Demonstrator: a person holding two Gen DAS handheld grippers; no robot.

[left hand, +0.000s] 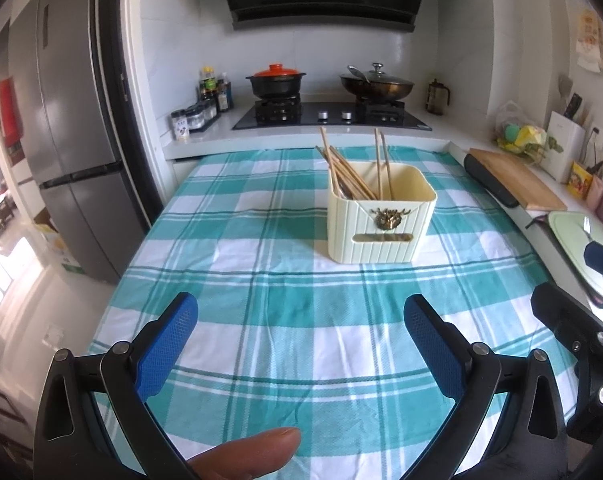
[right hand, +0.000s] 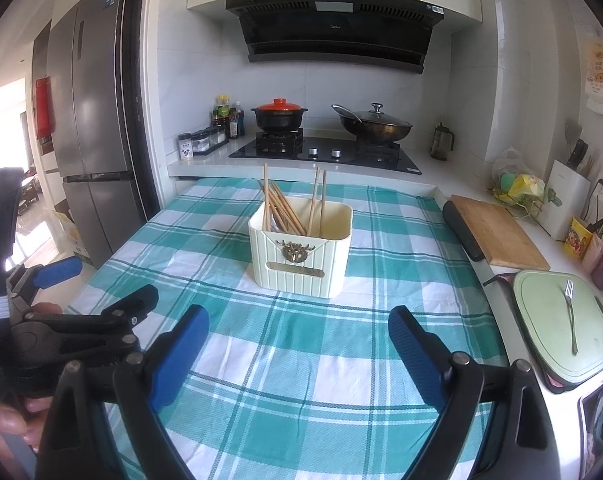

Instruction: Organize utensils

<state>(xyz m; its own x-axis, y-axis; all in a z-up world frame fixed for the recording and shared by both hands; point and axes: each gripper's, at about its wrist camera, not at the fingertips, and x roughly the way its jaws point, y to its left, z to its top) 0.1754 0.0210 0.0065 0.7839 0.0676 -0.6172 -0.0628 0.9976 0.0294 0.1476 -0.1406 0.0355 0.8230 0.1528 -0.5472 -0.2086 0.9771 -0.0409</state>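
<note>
Chopsticks [left hand: 355,168]: stand in a cream holder [left hand: 379,224] on the checked cloth [left hand: 261,280] of the desk, ahead of both tools.
Left tool [left hand: 301,334]: blue pads wide apart, nothing between them; it hovers low over the cloth, pointing toward the stove end of the kitchen.
Right tool [right hand: 299,346]: pads likewise spread, holding nothing; it points the same way, just beside the left tool, whose black frame shows at the left edge of the right wrist view.
Bearing from tools: the holder lies straight ahead of the right tool and ahead and a little to the right of the left one, so the right looks the better lined up.
Long axis: most chopsticks lean in a bundle at the holder's left side; two stand nearly upright near its middle, tips above the rim.
Hand pose: a fingertip [left hand: 257,450] shows under the left tool; both tools are held level, near the front edge of the desk.
Fork [right hand: 570,316]: lies on a pale green board [right hand: 541,320] on the counter to the right, handle toward the camera, well apart from the holder.
Stage: chopsticks already sit in the holder; whether the fork belongs to the job I cannot tell.
</note>
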